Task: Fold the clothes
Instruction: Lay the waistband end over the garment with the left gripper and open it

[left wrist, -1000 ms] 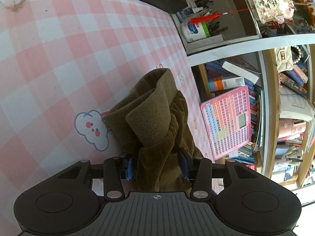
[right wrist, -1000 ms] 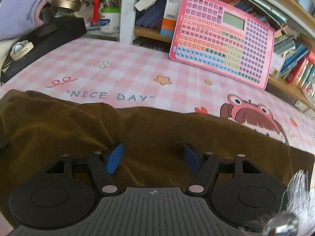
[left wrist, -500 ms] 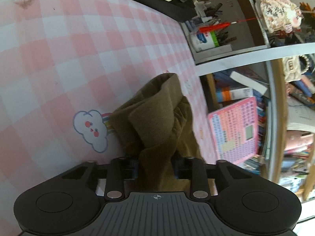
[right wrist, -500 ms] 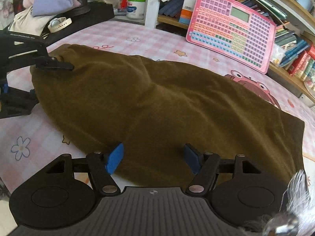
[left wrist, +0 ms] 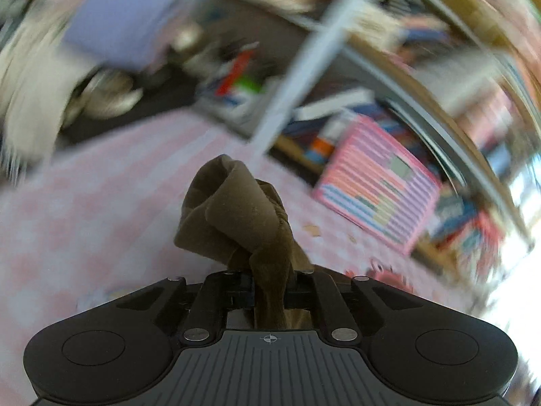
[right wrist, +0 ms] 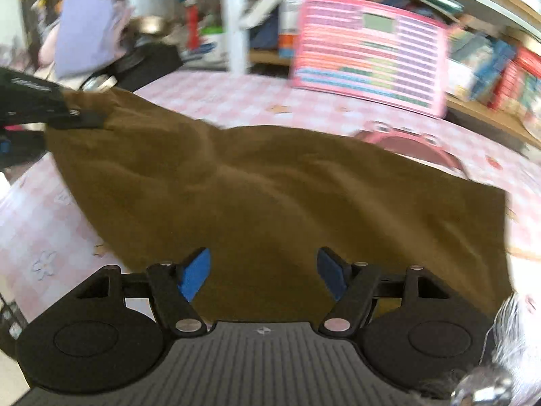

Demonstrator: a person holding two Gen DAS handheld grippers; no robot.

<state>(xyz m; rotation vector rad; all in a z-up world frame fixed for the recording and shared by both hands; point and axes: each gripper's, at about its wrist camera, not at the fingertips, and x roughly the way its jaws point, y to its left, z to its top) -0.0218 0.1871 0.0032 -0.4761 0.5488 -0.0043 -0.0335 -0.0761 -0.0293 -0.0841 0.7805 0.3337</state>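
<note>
Between left tongs (left wrist: 269, 289), bunched brown garment (left wrist: 236, 216), right tongs (right wrist: 263, 272) agape

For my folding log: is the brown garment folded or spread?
Mostly spread: the brown garment drapes wide over the table, one corner bunched in the shut left gripper.

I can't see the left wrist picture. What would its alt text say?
A brown garment is bunched and pinched in the shut left tool, lifted above a pink checked tablecloth. Behind, blurred by motion, stand cluttered shelves and a pink keyboard toy.
</note>
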